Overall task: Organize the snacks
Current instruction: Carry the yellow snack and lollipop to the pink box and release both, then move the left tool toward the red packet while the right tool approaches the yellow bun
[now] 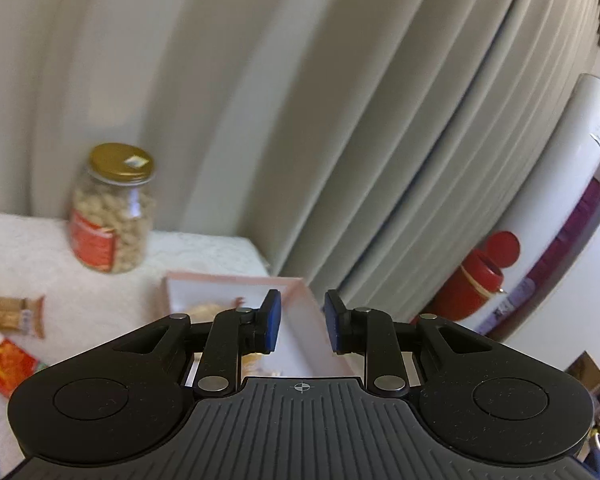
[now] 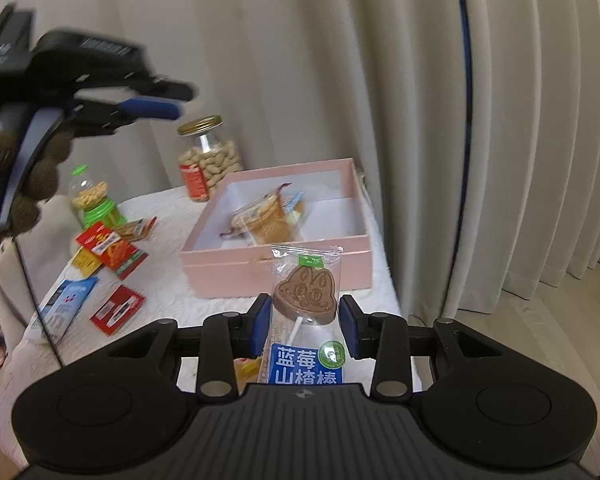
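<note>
My right gripper is shut on a wrapped lollipop, a brown rabbit-shaped sweet in a clear packet with a blue label. It hangs just in front of the pink box's near wall. Several snack packets lie in the box's left compartment. My left gripper is open with nothing between its blue pads, raised above the box rim. In the right wrist view the left gripper appears high at the upper left, held by a gloved hand.
A peanut jar stands behind the box on the white-clothed table. A green-based small bottle, red packets and a blue packet lie to the left. Curtains hang behind; the table edge runs right of the box.
</note>
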Available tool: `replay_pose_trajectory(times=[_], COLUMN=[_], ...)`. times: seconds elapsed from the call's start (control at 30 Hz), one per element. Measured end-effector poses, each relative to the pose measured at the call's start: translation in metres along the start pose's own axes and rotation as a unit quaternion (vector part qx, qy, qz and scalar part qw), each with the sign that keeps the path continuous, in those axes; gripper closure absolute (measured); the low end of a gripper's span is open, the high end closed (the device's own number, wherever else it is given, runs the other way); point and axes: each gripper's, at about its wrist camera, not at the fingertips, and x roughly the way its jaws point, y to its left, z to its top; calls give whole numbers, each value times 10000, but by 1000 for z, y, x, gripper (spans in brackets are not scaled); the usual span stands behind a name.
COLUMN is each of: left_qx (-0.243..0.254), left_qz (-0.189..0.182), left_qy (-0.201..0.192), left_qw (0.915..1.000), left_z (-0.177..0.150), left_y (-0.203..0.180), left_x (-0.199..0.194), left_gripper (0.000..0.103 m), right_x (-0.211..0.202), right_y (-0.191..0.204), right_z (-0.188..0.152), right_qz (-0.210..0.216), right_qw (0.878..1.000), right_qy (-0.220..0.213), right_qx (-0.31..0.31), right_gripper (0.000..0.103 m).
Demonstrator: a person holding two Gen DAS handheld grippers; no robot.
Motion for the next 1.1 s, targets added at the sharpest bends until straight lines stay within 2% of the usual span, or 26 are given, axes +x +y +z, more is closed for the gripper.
replay_pose_trajectory(times=[0.13,0.27,0.3,0.33,0.37,0.4,0.43,0.5,0.57,0.67,0.77,0.93,1.1], left_qx=[23,-337,-447,-518,-549,-553,-546,-621,-780,-895,-1005,-968,-764], left_qz=[257,581,642,694,753,839,929,1076,1119,1228,1263,1285,1145], left_qy=[202,328,377,408,425,428,429,460,551,582,599,818,1010], left_qw=[9995,9972,9962,9954,9947,9940,9932,9912,9891,9867,9851,9836,9853], left_z=[-21,-37,-41,-45,-50,-55,-59,-67,-73,-83,-92,-105,-120], left_y=[23,50,58,66,75,84,91,112,131,154,167,172,162], left_x=[-10,-13,-14,-17,-20,-25,-31,-38,-41,-42,-40,-29,-26], left_gripper=[76,76,76,76,76,76,76,76,76,76,76,76,76], right_x=[2,14,24,36,48,59,68,77,77,79,80,79,78], right_y=[-1,8,12,16,21,24,26,29,26,21,24,36,52], right_z=[27,106,130,151,167,178,184,183,172,148,117,67,37], right_qz=[-27,200,209,187,99,-46,-193,-256,-96,206,284,337,408], right_qw=[9999,9994,9994,9995,9998,9998,9996,9993,9997,9988,9978,9948,9915], right_qy=[-143,-283,-283,-242,-122,-25,18,106,169,422,592,897,980], right_qx=[-28,33,48,-28,-128,-182,-201,-251,-152,110,34,-336,-750], right_gripper=[67,66,62,44,34,28,28,28,28,28,28,28,28])
